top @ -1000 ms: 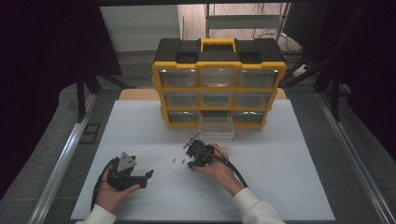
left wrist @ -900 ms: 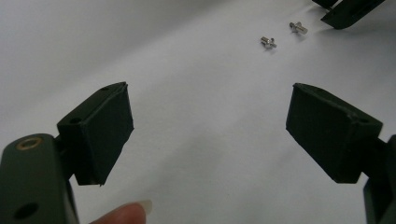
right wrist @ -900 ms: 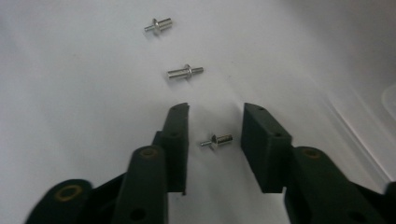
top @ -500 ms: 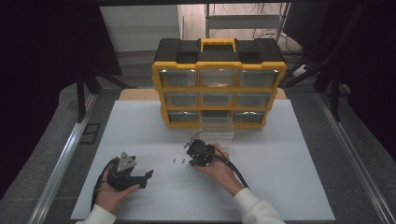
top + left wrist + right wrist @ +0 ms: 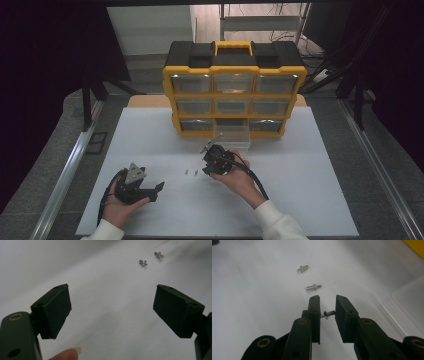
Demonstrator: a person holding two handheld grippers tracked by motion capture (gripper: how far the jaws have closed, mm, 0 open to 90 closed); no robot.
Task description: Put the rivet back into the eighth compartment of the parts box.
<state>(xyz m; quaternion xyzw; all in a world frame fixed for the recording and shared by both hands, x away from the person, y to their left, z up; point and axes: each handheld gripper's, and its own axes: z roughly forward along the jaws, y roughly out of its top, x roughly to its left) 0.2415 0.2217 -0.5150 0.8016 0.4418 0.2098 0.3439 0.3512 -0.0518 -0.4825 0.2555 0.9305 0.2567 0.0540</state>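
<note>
A white-topped counter (image 5: pixel 310 200) carries a yellow-and-black plastic organiser cabinet with clear drawers (image 5: pixel 234 90) at its far side. One clear plastic drawer (image 5: pixel 231 135) is pulled out from the bottom row, middle column, and juts toward the person. The high view takes in all of this at once, but it reduces the hardware on the counter to two faint specks between the hands.

The left gripper (image 5: pixel 159 189) lies low in the person's left hand (image 5: pixel 116 207) near the front edge, well apart from the cabinet. In the left gripper view its fingers (image 5: pixel 52 312) stand wide apart with nothing between them, and a fingertip of the holding hand shows at the bottom edge.

The right gripper (image 5: pixel 205 170), in the right hand (image 5: pixel 239 177), sits just in front of the open drawer. From above, its fingers cannot be made out. The right gripper view settles it: the fingers (image 5: pixel 314 312) are nearly together and clamp a small silver metal screw (image 5: pixel 327 314) crosswise between them, just above the counter, with the drawer's clear wall at the right edge.

Two loose silver screws lie on the counter ahead of that grip: the nearer screw (image 5: pixel 313 286) just beyond the fingertips, the farther screw (image 5: pixel 302 268) past it. The left gripper view shows the same pair at its top right.
</note>
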